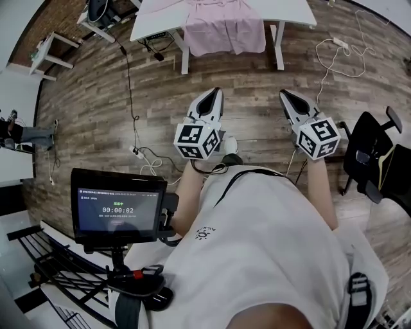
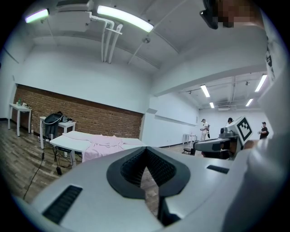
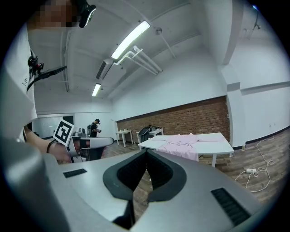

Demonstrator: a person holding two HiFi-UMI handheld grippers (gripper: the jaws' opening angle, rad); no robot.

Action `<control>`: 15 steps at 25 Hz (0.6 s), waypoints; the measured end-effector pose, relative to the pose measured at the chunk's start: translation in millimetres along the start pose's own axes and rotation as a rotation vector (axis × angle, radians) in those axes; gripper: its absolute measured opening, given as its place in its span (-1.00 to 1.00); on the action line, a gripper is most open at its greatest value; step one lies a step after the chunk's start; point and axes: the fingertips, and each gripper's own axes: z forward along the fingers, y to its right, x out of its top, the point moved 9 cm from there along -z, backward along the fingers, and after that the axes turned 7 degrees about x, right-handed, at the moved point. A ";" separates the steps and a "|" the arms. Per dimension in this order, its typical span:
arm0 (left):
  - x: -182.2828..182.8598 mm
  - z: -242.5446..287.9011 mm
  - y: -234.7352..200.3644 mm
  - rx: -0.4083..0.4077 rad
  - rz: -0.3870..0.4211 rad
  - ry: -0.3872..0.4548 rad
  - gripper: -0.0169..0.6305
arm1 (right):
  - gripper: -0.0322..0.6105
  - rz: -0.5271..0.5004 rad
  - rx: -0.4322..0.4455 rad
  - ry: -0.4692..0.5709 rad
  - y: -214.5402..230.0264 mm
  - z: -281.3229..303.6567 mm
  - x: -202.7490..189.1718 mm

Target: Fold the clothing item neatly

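A pink clothing item (image 1: 225,26) lies spread on a white table (image 1: 289,13) across the room, one part hanging over the table's front edge. It also shows small in the left gripper view, pink clothing (image 2: 106,144), and in the right gripper view, pink clothing (image 3: 183,146). My left gripper (image 1: 215,92) and right gripper (image 1: 284,94) are held side by side over the wooden floor, well short of the table and pointing toward it. Both are shut with nothing between the jaws. The left gripper (image 2: 146,152) and right gripper (image 3: 146,154) show their pads meeting.
A monitor on a stand (image 1: 119,209) is at my lower left. A black office chair (image 1: 372,154) stands at the right. Cables and a power strip (image 1: 337,45) lie on the floor near the table's right leg. Small white tables (image 1: 51,51) stand far left. People (image 2: 205,129) stand far off.
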 end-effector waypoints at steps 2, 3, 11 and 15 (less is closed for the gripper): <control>3.6 19.0 -17.5 -0.009 -0.008 -0.011 -0.94 | -0.89 0.002 -0.008 -0.008 10.1 21.7 6.5; 4.5 26.1 -24.2 -0.014 -0.011 -0.018 -0.94 | -0.89 0.006 -0.014 -0.010 14.0 29.5 8.6; 28.0 80.1 -79.4 -0.064 -0.007 -0.014 -0.94 | -0.89 0.007 -0.055 -0.004 34.8 93.4 31.1; 30.8 103.0 -106.9 -0.087 -0.012 -0.021 -0.94 | -0.89 0.007 -0.072 -0.006 40.5 123.1 37.0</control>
